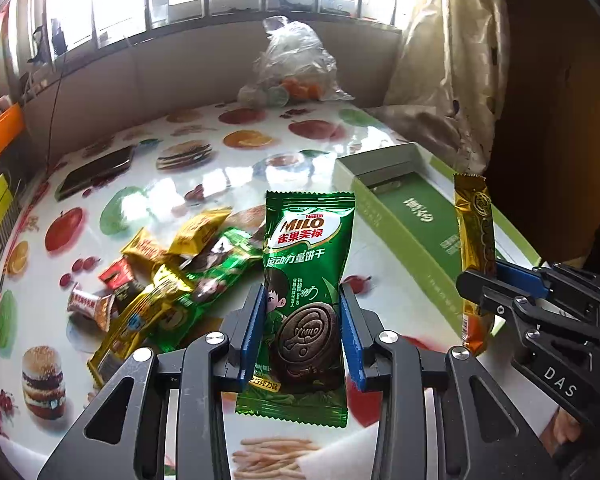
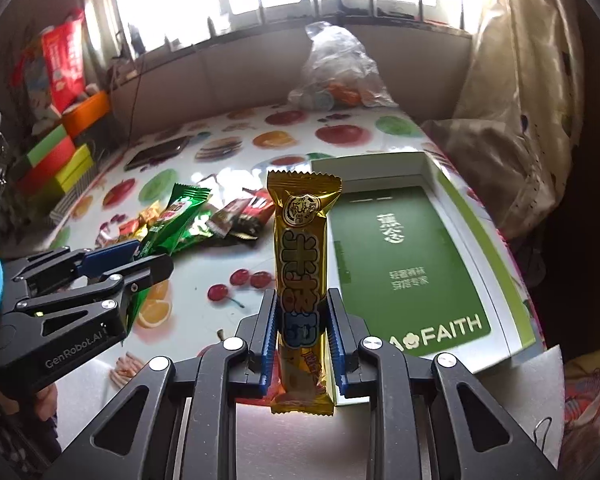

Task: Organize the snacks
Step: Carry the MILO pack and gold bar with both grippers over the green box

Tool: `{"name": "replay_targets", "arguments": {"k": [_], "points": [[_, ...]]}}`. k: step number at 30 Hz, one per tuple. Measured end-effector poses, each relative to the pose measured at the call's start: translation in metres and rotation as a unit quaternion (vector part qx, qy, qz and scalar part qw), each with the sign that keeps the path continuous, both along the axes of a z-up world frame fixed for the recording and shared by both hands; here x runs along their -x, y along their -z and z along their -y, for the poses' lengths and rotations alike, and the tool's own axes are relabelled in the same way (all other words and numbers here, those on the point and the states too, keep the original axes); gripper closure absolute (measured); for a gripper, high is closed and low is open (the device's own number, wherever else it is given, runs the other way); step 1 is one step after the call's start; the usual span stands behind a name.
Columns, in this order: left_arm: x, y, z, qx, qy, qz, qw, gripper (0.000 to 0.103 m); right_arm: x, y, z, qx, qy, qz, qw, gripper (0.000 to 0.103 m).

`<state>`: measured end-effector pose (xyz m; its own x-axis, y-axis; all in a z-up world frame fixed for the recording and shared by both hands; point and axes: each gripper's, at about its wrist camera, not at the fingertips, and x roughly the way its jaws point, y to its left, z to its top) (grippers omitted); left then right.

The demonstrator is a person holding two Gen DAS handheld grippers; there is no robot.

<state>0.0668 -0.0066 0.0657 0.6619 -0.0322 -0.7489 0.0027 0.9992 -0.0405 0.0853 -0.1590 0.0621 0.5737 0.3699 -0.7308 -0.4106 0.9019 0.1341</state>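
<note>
Left gripper (image 1: 303,332) in my view clamps a green Milo biscuit packet (image 1: 306,280) upright between its blue pads, lifted clear of the table (image 1: 148,184). My right gripper (image 2: 302,336) pinches a slim gold snack bar (image 2: 302,264), also upright and off the surface, its pads pressed on the bar's lower half. Both packets hang above the table's near edge. Toward the table's right edge I see the open green-and-white box (image 2: 412,256), lying flat with nothing visible inside. A loose snack pile (image 1: 164,272) sits on the fruit-print tabletop toward its left side, well apart from the box. At the far edge a clear plastic bag (image 1: 296,64) stands, and a dark phone (image 1: 96,172) lies near the far left corner.
</note>
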Motion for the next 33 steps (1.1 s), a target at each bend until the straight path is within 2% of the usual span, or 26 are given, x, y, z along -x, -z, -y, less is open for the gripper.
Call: {"name": "replay_targets", "arguments": {"k": [6,12,23,33], "points": [[-0.004,-0.007,0.010,0.003,0.010,0.003,0.9999,0.066,0.000,-0.010,0.017,-0.048,0.009,0.001,0.999,0.081],[-0.011,-0.017,0.019,0.005,0.019,0.011,0.9997,0.066,-0.004,-0.018,0.032,-0.073,0.024,0.004,0.997,0.081],[-0.044,-0.020,0.058,0.042,0.065,0.000,0.9970,0.066,-0.030,-0.019,0.067,-0.026,0.085,0.009,0.996,0.081],[-0.073,0.001,0.088,0.065,0.075,-0.029,0.9946,0.066,-0.062,0.001,0.083,-0.003,0.095,-0.009,0.995,0.081]]}}
